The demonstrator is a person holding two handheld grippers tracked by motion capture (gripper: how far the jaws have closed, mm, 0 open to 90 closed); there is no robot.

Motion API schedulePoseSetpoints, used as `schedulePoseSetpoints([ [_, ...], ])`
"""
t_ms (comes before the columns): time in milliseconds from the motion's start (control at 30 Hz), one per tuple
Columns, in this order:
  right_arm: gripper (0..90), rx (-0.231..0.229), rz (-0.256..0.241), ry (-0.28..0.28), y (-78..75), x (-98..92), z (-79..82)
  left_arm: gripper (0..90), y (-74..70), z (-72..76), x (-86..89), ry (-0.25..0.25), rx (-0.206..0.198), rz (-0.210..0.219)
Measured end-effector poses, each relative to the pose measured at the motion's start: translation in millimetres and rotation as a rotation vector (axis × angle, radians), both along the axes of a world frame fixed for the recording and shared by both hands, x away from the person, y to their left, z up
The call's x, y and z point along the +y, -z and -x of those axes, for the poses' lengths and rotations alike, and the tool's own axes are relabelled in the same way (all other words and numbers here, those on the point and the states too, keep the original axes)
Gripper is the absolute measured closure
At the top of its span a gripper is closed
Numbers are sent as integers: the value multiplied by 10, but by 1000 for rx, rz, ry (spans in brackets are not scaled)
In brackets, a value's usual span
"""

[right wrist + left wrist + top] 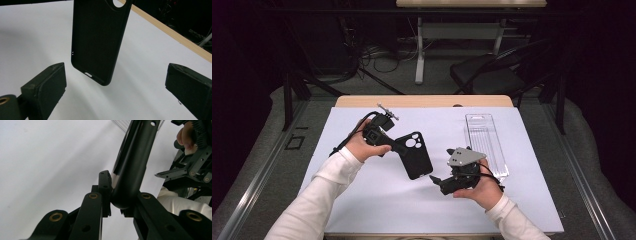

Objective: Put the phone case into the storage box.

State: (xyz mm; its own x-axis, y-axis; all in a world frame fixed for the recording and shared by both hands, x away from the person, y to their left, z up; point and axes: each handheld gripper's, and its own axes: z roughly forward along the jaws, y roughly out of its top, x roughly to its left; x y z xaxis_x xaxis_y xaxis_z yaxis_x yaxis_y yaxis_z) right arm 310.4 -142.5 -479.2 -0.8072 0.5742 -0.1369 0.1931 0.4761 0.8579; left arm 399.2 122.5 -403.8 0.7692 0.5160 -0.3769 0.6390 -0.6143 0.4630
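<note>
Hanging from left tongs (pixel 398 145): phone case (pixel 416 155)

Matt black phone case (pixel 415 154)

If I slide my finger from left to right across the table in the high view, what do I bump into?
Left gripper → black phone case → right gripper → clear plastic tray.

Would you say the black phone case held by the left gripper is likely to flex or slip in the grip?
The phone case looks thin and hollow, so probably light and slightly bendy. The left gripper pinches only one edge, so it may pivot. Its matte surface suggests it is not very slippery.
</note>
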Motion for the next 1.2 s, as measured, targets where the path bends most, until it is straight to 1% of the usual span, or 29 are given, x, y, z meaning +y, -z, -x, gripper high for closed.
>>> schedulePoseSetpoints([
  [133,35,-10,21,-2,-32,7,-2,813,-18,7,-13,6,-2,-13],
  [267,70,-10,31,-9,-61,7,-5,813,-30,9,-32,8,0,-18],
  [333,101,-26,33,-11,-85,9,6,813,-33,6,-40,11,-1,-22],
  [400,105,-21,32,-14,-113,10,6,813,-33,4,-51,12,4,-24],
  [467,138,-17,43,-9,-143,8,1,813,-32,3,-61,14,3,-24],
  [567,149,-21,49,-8,-191,1,-9,813,-39,2,-77,20,6,-27],
  [667,187,-29,75,-10,-238,-2,-17,813,-39,-1,-100,29,8,-34],
  [733,230,-38,82,-9,-270,-5,-23,813,-37,1,-120,30,10,-39],
  [800,245,-43,86,-10,-295,-5,-31,813,-28,-2,-136,33,13,-43],
  [867,287,-56,104,-10,-315,4,-33,813,-19,-6,-149,32,17,-44],
  [933,310,-64,118,-10,-336,11,-32,813,-13,-13,-157,36,19,-51],
  [1000,312,-72,140,-7,-357,22,-34,813,-4,-15,-169,33,20,-53],
  [1067,313,-70,158,-5,-372,33,-37,813,3,-21,-179,37,22,-59],
  [1133,349,-83,180,-3,-381,41,-34,813,13,-23,-191,38,24,-60],
  [1200,368,-95,185,-5,-384,47,-35,813,20,-23,-201,41,24,-67],
])
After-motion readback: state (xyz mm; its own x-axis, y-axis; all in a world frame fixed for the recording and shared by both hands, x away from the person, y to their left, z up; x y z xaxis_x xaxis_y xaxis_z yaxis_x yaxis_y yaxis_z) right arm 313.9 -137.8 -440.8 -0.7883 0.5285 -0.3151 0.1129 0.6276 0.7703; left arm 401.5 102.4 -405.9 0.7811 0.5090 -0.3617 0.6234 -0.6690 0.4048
